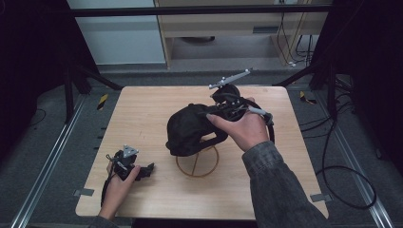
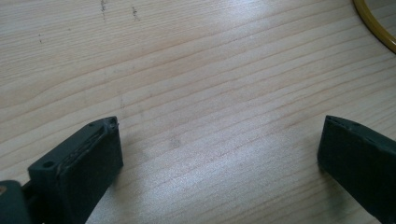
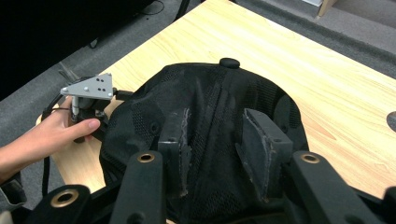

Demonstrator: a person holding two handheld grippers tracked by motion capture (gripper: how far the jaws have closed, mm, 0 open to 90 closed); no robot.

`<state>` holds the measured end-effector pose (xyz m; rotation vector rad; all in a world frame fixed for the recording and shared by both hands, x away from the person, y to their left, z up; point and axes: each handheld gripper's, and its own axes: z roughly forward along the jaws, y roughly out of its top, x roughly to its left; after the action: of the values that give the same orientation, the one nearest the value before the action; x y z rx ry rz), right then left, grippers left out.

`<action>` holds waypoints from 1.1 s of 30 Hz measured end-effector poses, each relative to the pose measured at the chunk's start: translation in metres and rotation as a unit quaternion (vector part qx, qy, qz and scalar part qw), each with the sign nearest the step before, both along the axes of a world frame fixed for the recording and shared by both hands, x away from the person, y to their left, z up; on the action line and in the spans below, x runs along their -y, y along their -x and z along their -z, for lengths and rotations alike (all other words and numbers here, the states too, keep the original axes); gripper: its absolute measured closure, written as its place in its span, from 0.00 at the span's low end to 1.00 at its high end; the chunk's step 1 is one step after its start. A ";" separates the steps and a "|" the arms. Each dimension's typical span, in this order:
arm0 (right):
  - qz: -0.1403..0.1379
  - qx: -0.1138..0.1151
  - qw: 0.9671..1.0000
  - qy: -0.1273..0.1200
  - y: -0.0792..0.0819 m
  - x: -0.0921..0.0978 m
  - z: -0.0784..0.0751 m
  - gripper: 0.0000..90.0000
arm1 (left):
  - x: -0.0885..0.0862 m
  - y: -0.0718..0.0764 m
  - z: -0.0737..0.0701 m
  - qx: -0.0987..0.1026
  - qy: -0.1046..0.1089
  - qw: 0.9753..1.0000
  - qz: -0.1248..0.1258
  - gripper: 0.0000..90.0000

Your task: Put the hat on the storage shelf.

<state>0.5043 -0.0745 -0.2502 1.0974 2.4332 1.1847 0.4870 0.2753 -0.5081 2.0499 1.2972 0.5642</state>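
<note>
Right now we're holding the black cap (image 1: 190,128) off the table (image 1: 142,109), near its middle, just above the yellow wire stand (image 1: 197,164); the cap is covering the top of that stand in the high view. In the right gripper view the cap (image 3: 205,107) is sitting crown-out with its top button (image 3: 229,62) at the far side, and mesh fabric is bunching between the pads. Our right gripper (image 1: 223,110) is clamping that fabric, jaws drawn narrow on a fold of it, with the right hand (image 1: 244,128) wrapping the body. Our left gripper (image 1: 142,170) is lying low on the table near the front left corner, left hand (image 1: 116,183) on it, well apart from the cap. In the left gripper view its jaws are standing wide with bare wood between them, and a curve of the yellow ring (image 2: 373,23) is cutting the top right corner.
</note>
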 end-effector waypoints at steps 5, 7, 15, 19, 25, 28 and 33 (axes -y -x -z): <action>0.003 0.002 1.000 0.000 0.002 0.004 -0.002 0.68 | 0.000 0.000 0.000 0.000 0.000 1.000 0.000 0.00; 0.005 0.004 1.000 -0.001 0.004 0.008 -0.003 0.67 | 0.000 0.000 0.000 0.000 0.000 1.000 0.000 0.00; 0.007 0.009 1.000 -0.002 0.010 0.016 -0.006 0.66 | 0.000 0.000 0.000 0.000 0.000 1.000 0.000 0.00; 0.009 0.013 1.000 -0.005 0.013 0.021 -0.007 0.64 | 0.000 0.000 0.000 0.000 0.000 1.000 0.000 0.00; 0.014 0.015 1.000 -0.006 0.017 0.028 -0.007 0.60 | 0.000 0.000 0.000 0.000 0.000 1.000 0.000 0.00; 0.020 0.017 1.000 -0.007 0.019 0.032 -0.007 0.58 | 0.000 0.000 0.000 0.000 0.000 1.000 0.000 0.00; 0.028 0.019 0.999 -0.010 0.020 0.038 -0.007 0.55 | 0.000 0.000 0.000 0.000 0.000 1.000 0.000 0.00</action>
<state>0.4840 -0.1124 -0.2434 1.1303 2.3522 1.2032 0.4869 0.2752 -0.5081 2.0499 1.2977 0.5645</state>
